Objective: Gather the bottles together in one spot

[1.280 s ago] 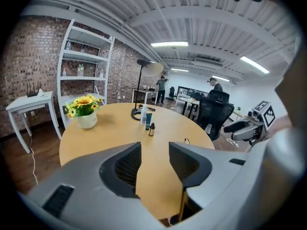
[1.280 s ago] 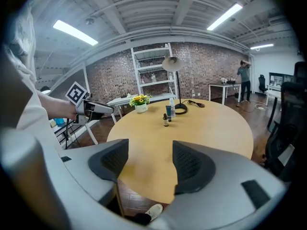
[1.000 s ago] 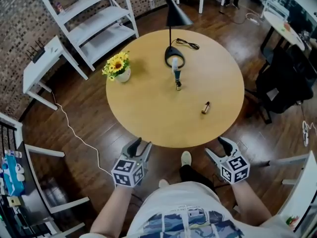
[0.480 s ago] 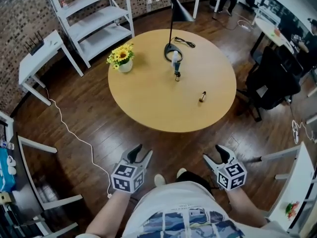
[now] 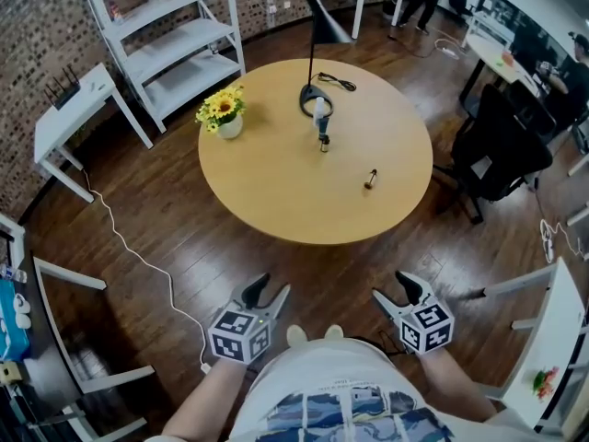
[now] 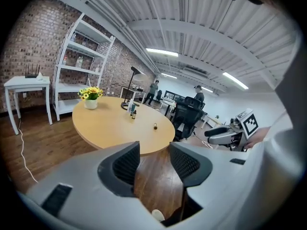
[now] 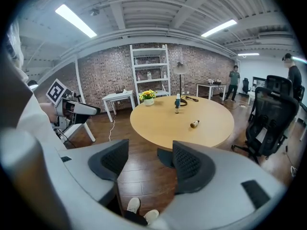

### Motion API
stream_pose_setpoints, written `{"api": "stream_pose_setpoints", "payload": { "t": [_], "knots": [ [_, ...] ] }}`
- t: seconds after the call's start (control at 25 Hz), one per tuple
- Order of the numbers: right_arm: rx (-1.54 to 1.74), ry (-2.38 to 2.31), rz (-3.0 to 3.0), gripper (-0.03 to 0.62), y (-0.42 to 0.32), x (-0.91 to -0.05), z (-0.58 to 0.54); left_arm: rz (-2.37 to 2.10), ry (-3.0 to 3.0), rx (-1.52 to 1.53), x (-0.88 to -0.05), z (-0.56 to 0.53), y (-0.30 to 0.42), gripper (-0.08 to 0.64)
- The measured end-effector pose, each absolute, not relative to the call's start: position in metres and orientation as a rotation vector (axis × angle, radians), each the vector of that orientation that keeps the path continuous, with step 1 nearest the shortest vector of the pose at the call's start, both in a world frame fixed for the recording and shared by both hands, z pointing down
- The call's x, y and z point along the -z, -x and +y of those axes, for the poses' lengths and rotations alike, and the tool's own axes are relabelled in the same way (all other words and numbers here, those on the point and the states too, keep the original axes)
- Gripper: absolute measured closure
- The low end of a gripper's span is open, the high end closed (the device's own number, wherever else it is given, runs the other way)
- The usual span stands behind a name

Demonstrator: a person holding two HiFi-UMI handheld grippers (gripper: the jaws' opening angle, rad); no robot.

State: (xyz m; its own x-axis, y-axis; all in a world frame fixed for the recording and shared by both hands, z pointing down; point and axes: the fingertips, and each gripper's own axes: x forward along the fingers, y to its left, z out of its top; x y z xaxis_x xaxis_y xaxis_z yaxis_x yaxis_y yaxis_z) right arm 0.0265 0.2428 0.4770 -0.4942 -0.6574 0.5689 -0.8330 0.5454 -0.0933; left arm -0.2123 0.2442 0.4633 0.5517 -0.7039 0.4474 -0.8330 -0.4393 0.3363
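Three bottles stand on the round wooden table (image 5: 276,201). A tall white-and-blue bottle (image 5: 319,110) stands on the lamp base, with a small dark bottle (image 5: 323,143) upright just in front of it. Another small dark bottle (image 5: 370,180) lies on its side toward the right. My left gripper (image 5: 262,288) and right gripper (image 5: 405,285) hover over the floor, well short of the table's near edge. Both are open and hold nothing. The left jaws have just been opening a little. The same bottles (image 6: 132,110) (image 7: 177,102) show far ahead in each gripper view, and so does the lying bottle (image 6: 155,126) (image 7: 194,123).
A black desk lamp (image 5: 317,35) and a pot of yellow flowers (image 5: 222,113) share the table. A white shelf unit (image 5: 175,35) and a white side table (image 5: 74,99) stand at the left, a black office chair (image 5: 502,145) at the right. A white cable (image 5: 138,256) runs across the floor.
The table sits farther from both grippers than a second ago. Both hands and the view have drawn back from its near edge over the wooden floor. The bottles have not moved.
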Motion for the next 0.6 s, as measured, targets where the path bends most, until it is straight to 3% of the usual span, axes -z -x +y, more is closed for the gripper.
{"api": "stream_pose_setpoints", "payload": {
  "t": [0.6],
  "knots": [
    [-0.579,-1.248,-2.199,0.293,-0.05,-0.521,0.19,-1.201,-2.233,-0.371,-0.496,0.216,0.206,0.386]
  ]
}}
